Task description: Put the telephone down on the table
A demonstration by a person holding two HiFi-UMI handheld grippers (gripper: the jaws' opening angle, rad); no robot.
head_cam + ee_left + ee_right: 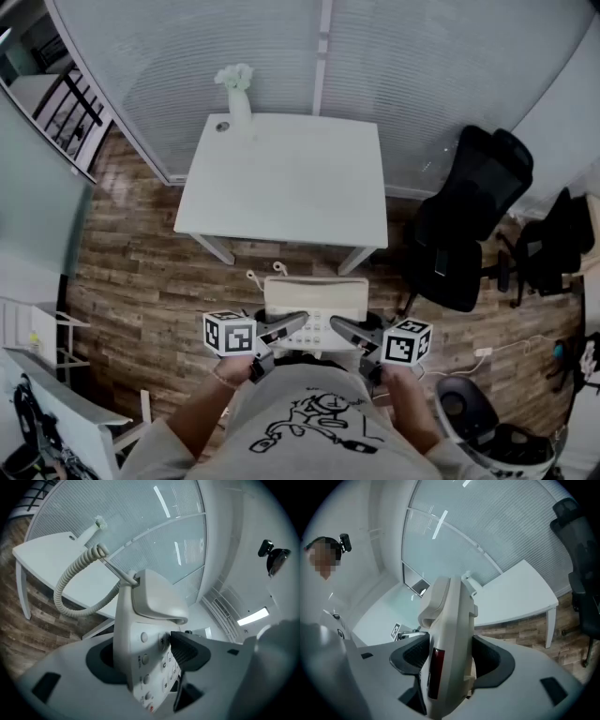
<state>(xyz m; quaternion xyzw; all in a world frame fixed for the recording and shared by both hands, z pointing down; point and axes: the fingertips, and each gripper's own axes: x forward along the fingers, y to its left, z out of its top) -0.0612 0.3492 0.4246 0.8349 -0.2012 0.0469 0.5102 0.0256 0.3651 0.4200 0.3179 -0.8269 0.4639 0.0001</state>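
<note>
A cream desk telephone (315, 312) with its handset on the cradle hangs in the air in front of the person, short of the white table (291, 178). My left gripper (298, 323) is shut on the phone's left side, and my right gripper (339, 328) is shut on its right side. In the left gripper view the telephone (147, 639) stands edge-on between the dark pads, keypad facing right, with its coiled cord (70, 588) looping to the left. The right gripper view has the telephone (447, 644) clamped between both pads, a dark red strip on its near edge.
A white vase of pale flowers (237, 94) stands at the table's far left corner. A black office chair (473, 220) sits to the table's right, and a second dark chair (553, 244) beyond it. Wood floor lies between me and the table. Frosted glass walls stand behind.
</note>
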